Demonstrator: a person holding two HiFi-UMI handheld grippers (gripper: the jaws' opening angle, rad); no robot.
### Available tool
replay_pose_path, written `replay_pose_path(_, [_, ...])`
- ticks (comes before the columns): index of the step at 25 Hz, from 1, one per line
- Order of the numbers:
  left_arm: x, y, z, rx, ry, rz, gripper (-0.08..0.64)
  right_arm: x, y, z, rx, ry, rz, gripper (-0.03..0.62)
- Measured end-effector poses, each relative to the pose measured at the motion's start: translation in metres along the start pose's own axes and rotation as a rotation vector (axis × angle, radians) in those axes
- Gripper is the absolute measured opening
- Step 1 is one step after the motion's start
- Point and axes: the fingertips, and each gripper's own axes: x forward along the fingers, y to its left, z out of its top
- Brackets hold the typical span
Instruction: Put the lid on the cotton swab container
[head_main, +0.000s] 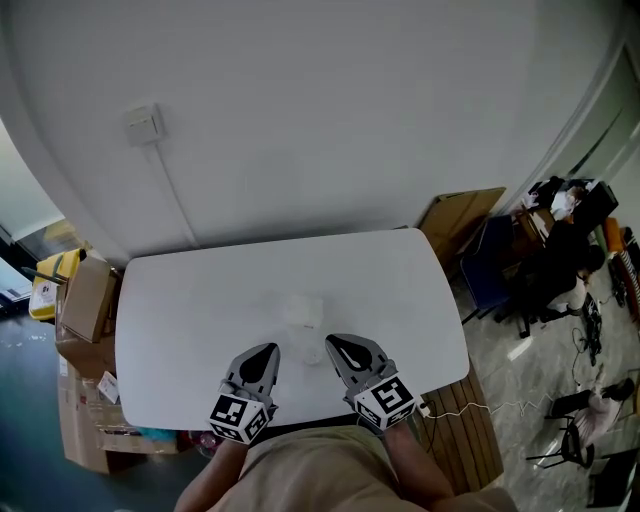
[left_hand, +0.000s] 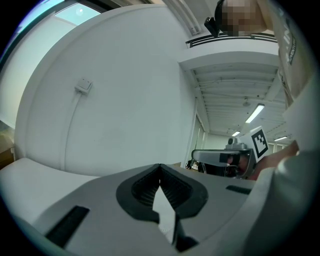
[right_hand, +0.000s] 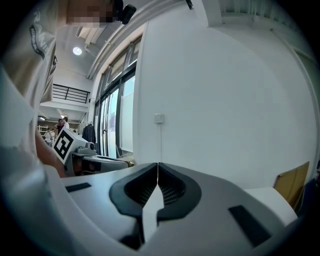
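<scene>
A faint, clear cotton swab container (head_main: 303, 309) stands on the white table (head_main: 200, 300), a little beyond both grippers. Its lid cannot be told apart from it in the head view. My left gripper (head_main: 268, 351) sits near the table's front edge, jaws shut and empty. My right gripper (head_main: 335, 342) lies beside it, also shut with nothing held. In the left gripper view the left gripper (left_hand: 160, 168) has its jaws meeting at the tip, and the right gripper (left_hand: 235, 157) shows off to the side. The right gripper view shows the right gripper (right_hand: 158, 165) closed likewise. Neither gripper view shows the container.
A white wall with a socket (head_main: 143, 123) and cable rises behind the table. Cardboard boxes (head_main: 85, 300) stand on the floor at the left. A wooden board (head_main: 460, 215), chairs and seated people (head_main: 560, 260) are at the right.
</scene>
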Motion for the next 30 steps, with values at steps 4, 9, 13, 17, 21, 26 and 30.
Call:
replay_pose_path(4, [0.012, 0.0, 0.004, -0.003, 0.003, 0.012, 0.014, 0.009, -0.01, 0.001, 0.007, 0.004, 0.033, 0.017])
replay_pose_path(9, [0.021, -0.01, 0.018, 0.013, -0.015, 0.031, 0.014, 0.013, -0.019, 0.006, 0.009, 0.007, 0.08, 0.017])
replay_pose_path(13, [0.024, -0.016, 0.018, 0.001, -0.028, 0.048, 0.014, 0.014, -0.021, 0.004, 0.012, 0.014, 0.116, 0.017])
replay_pose_path(17, [0.023, -0.018, 0.013, 0.001, -0.021, 0.068, 0.014, 0.017, -0.019, -0.007, 0.037, 0.051, 0.158, 0.017])
replay_pose_path(21, [0.017, -0.015, 0.011, -0.015, -0.024, 0.112, 0.014, 0.016, -0.01, -0.024, 0.041, 0.109, 0.215, 0.018])
replay_pose_path(26, [0.007, -0.017, 0.01, -0.013, -0.029, 0.13, 0.014, 0.021, -0.001, -0.03, 0.023, 0.136, 0.244, 0.018])
replay_pose_path(30, [0.004, -0.016, 0.013, -0.002, -0.033, 0.13, 0.014, 0.03, 0.0, -0.042, 0.001, 0.18, 0.247, 0.018])
